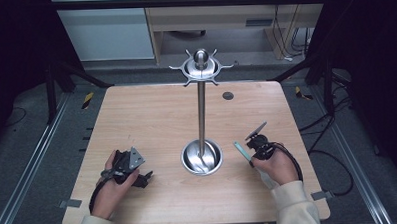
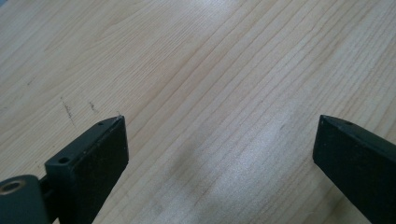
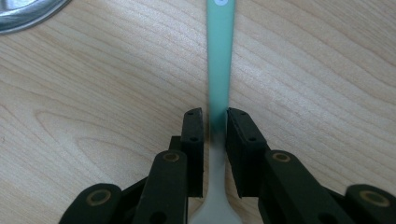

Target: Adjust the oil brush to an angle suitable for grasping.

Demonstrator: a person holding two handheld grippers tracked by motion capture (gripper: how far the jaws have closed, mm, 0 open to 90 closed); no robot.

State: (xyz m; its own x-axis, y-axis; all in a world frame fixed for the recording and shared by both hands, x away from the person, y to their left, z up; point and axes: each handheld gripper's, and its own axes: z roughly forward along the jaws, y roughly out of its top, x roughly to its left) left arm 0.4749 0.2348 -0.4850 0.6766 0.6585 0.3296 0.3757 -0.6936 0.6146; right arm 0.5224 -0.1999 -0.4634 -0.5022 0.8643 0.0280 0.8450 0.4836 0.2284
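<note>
A: Right, the right gripper (image 3: 215, 116) had its two black jaws pinched tight on the spoon (image 3: 219, 56), clamped at the neck where the pale part ran into the green handle.

B: And the handle ran straight away from the jaws toward twelve o'clock in the right gripper view, a small white spot near its far end. From above, that same spoon (image 1: 242, 151) angled off toward ten o'clock from the right hand (image 1: 275, 165), lying just beside the metal base (image 1: 202, 157) of the stand.

A: Was the spoon down on the wooden table (image 1: 156, 118) or a touch above it?

B: I couldn't tell from these angles; the bowl end was tucked under the gripper body, so call it low over the wood.

A: Fair. The stand (image 1: 201, 112) stood upright in the middle, its pole rising from the round dish to a ring of hooks (image 1: 201, 68) at twelve o'clock.

B: Over at eight o'clock from that base, the left gripper (image 1: 133, 169) sat in the left hand (image 1: 113, 187), well apart from the spoon.

A: Its jaws?

B: Spread wide in the left gripper view, left gripper (image 2: 219, 140) with nothing between the pads but bare wood grain and a few faint scratches.

A: And the edge of the metal base (image 3: 28, 11) peeked in at eleven o'clock in the right gripper view, near the spoon handle but not touching it.
</note>
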